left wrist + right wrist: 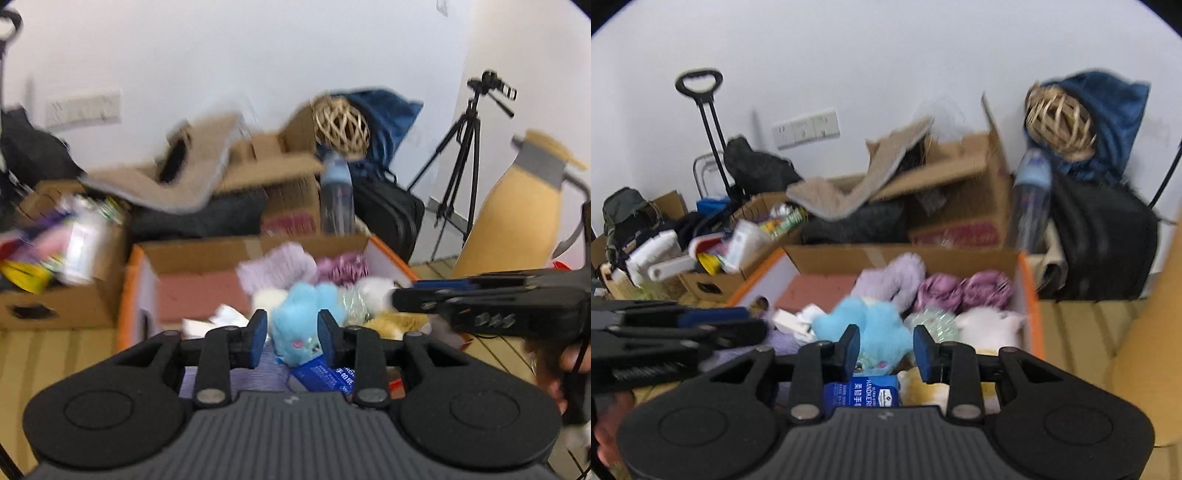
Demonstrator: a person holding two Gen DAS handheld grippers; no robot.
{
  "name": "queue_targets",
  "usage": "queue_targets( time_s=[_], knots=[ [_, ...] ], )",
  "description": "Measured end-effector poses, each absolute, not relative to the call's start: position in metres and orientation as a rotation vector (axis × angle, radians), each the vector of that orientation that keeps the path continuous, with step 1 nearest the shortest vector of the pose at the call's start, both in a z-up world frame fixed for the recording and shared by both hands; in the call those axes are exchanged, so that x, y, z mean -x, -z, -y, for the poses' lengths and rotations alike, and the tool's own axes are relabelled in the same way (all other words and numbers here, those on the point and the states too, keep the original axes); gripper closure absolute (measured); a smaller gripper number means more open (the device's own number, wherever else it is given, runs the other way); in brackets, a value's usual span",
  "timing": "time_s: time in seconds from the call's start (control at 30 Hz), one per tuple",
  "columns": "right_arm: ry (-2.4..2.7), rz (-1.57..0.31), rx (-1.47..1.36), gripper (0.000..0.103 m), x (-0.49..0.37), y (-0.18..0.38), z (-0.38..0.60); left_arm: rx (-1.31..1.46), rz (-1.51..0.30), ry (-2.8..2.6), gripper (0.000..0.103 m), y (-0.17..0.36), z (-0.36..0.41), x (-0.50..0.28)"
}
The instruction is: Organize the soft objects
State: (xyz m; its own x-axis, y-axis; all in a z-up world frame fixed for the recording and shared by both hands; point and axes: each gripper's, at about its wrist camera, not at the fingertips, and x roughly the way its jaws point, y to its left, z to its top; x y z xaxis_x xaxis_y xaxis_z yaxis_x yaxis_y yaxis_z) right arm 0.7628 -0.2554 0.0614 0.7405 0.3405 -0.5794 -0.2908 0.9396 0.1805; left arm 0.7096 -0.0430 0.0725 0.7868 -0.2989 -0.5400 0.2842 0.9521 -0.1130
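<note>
Where motion blurs, blue plush (301, 314), box (207, 254) half-hidden

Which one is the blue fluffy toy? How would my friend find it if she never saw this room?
Look for the big cardboard box with orange edges on the wooden floor. In its middle, among soft things, lies the blue plush toy, just in front of a lilac fuzzy piece. It is the only bright sky-blue fluffy thing there; its neighbours are purple, white or yellowish.
</note>
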Motion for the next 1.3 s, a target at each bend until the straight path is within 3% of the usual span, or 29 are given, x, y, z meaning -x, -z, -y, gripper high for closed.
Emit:
queue_targets(
  time_s=[0.1,0.13,0.23,0.27,0.37,0.6,0.73,0.83,1.1,1.3],
  knots=[
    [-0.302,-0.624,-0.032,0.06,-0.73,-0.094,0.27,0.012,-0.555,0.265,0.064,-0.098,0.025,-0.671],
    [-0.285,-0.616,-0.016,0.058,-0.719,-0.104,0.276,0.002,-0.546,0.25,0.058,-0.104,0.02,-0.66],
    [-0.22,-0.583,0.01,0.042,-0.686,-0.123,0.292,-0.035,-0.528,0.167,0.021,-0.112,0.011,-0.626],
    [-0.2,-0.568,0.011,0.039,-0.676,-0.126,0.297,-0.049,-0.513,0.137,0.019,-0.111,0.009,-0.616],
    [-0.163,-0.517,0.025,0.029,-0.643,-0.13,0.303,-0.071,-0.474,0.093,0.015,-0.111,0.007,-0.587],
    [-0.163,-0.458,0.013,0.027,-0.552,-0.142,0.301,-0.011,-0.361,0.036,0.015,-0.131,0.003,-0.49],
    [-0.184,-0.399,-0.021,0.014,-0.46,-0.146,0.31,0.001,-0.322,0.023,0.003,-0.139,0.01,-0.404],
    [-0.172,-0.332,-0.028,0.003,-0.387,-0.14,0.319,0.004,-0.293,0.063,0.001,-0.139,0.021,-0.339],
    [-0.168,-0.273,0.014,0.001,-0.239,-0.116,0.311,-0.033,-0.164,0.026,0.0,-0.111,0.047,-0.18],
    [-0.247,-0.243,0.032,0.0,-0.152,-0.089,0.296,0.019,-0.19,-0.011,0.0,-0.076,0.044,-0.1]
  ],
)
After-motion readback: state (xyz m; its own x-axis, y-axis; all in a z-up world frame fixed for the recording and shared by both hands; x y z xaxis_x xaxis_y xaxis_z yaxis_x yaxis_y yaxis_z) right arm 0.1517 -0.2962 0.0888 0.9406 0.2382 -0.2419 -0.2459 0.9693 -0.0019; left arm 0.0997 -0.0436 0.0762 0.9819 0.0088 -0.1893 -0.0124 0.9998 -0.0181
